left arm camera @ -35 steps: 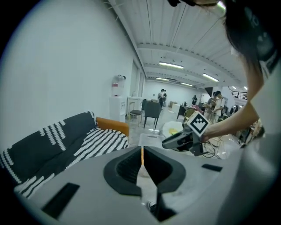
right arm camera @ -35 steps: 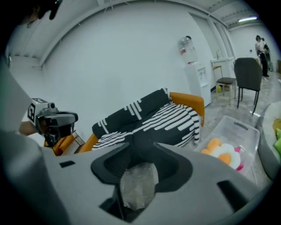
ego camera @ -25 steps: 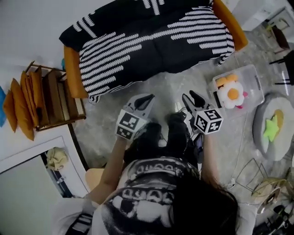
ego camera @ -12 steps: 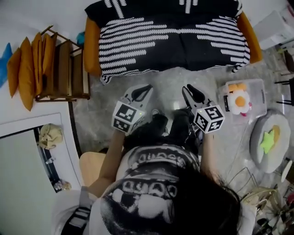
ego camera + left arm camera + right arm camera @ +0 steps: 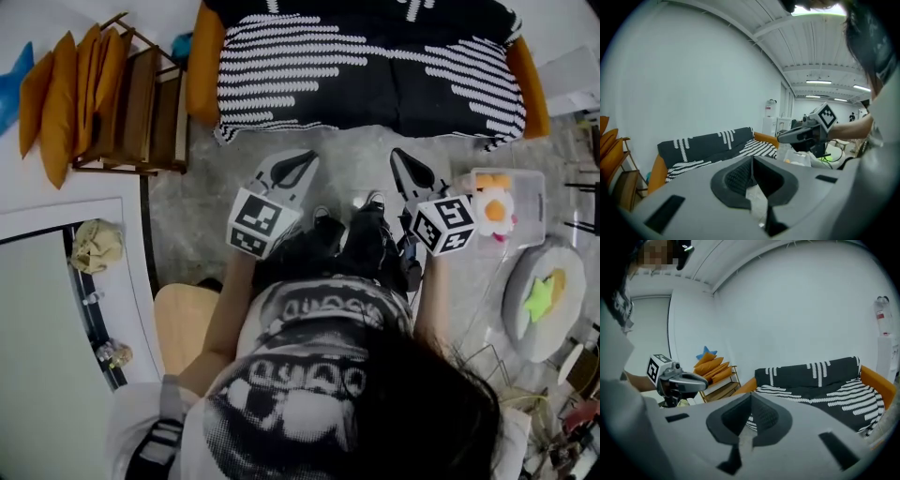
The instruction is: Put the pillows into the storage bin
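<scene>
The left hand-held gripper [image 5: 298, 164] and the right hand-held gripper [image 5: 401, 161] were both pressed together on nothing, pointing toward the sofa [image 5: 375, 66]. The storage bin [image 5: 531, 187] stood on the floor just beside the right one, with a fried-egg pillow [image 5: 494, 208] in it. A green star pillow [image 5: 540, 298] lay nearby on a round grey cushion [image 5: 525, 333].

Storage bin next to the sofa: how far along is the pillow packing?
Partly done. The storage bin already holds a fried-egg pillow and an orange pillow. Nothing is in hand: the left tool and right tool are both shut and empty. Left to do: a green star pillow and a yellow pillow lie on the round grey cushion; the orange cushions on the wooden rack may count too.
</scene>
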The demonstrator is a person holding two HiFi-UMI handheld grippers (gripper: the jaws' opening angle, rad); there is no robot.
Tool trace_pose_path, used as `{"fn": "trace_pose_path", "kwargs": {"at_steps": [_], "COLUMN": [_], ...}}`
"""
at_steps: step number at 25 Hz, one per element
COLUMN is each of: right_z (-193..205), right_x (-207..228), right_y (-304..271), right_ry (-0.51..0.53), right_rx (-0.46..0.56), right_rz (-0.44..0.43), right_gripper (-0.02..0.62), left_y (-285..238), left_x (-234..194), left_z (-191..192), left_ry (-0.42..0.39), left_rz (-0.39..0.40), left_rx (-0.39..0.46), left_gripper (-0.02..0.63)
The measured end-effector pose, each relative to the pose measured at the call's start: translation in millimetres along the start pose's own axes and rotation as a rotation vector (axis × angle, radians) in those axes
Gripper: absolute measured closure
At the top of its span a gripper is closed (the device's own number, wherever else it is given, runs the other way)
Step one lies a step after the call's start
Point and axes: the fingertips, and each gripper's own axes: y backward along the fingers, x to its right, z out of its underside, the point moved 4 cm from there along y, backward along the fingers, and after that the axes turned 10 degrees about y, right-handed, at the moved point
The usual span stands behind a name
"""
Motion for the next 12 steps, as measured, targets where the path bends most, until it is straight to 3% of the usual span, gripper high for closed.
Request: {"fn": "trace_pose_path", "kwargs": {"at_steps": [4, 12], "right_z": [2, 5], "right_x": [4, 25], "right_y": [-3, 8], "right_ry": [0.043, 0.013], "right_rx": [-0.03, -0.02], "right_rz": [0.002, 0.016], "right_gripper": [0.595, 0.595], "left_y": [3, -6], "left_x": [-4, 3], "left_z": [7, 9], "left_ry": [0.021, 0.016], "left_rz": [-0.003, -0.006], "left_rx": [-0.009, -0.032], "left_gripper": [0.592, 0.592]}}
